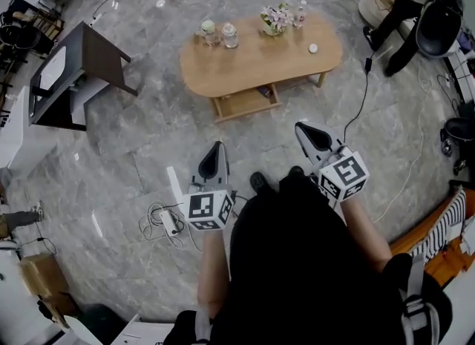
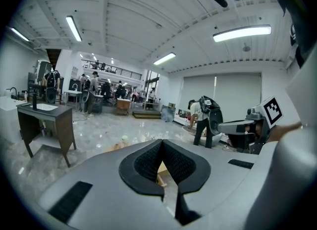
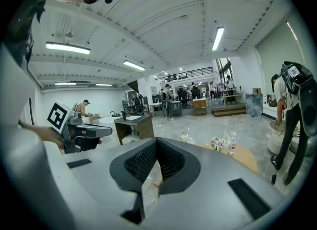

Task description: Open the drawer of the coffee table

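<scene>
Head view showed the oval wooden coffee table [image 1: 252,61]. A shallow wooden box [image 1: 245,104] jutted from under the table's near edge, either the drawer already pulled out or a fixed shelf; I could not tell which. The left gripper [image 1: 215,150] and right gripper [image 1: 308,134], both clenched and empty, hung well short of the table.

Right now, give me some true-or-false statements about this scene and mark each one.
1. The left tool and the right tool are both shut and empty. True.
2. The left tool touches the coffee table. False: it is held well short of it.
3. A bunch of flowers stands on the coffee table. True.
4. The coffee table has a square top. False: the top is a rounded oval.
</scene>
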The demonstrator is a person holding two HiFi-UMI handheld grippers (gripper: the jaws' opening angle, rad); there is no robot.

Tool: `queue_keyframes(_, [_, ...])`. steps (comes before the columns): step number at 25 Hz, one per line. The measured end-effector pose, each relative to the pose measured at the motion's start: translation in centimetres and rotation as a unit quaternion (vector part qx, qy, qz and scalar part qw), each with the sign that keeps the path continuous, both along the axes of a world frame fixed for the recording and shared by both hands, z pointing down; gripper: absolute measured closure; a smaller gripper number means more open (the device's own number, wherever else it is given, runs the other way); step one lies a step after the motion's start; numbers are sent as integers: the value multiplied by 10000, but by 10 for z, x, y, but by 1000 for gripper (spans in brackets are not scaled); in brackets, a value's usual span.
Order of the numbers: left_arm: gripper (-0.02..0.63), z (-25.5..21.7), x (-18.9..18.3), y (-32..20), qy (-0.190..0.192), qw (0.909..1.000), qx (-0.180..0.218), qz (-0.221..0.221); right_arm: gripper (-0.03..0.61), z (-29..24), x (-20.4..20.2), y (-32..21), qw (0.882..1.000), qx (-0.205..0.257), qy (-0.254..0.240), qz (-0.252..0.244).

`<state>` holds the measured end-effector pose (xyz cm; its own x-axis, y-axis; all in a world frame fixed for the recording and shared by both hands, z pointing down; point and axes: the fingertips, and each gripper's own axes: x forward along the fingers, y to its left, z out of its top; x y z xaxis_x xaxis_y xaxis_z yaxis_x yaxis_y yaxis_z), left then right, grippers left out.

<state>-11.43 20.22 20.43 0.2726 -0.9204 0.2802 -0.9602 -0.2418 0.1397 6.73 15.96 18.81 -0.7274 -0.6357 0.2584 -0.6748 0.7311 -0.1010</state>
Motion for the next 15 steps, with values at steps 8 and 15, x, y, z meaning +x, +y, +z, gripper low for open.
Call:
queue_keyframes(8, [601,6,1,9,22,10000,-59,3,566,4,3,9,10000,-11,54,-3])
queue_keyframes(15, [601,8,-3,11,19,9999,-102,14,566,2,-2,12,9999,21,97,-37])
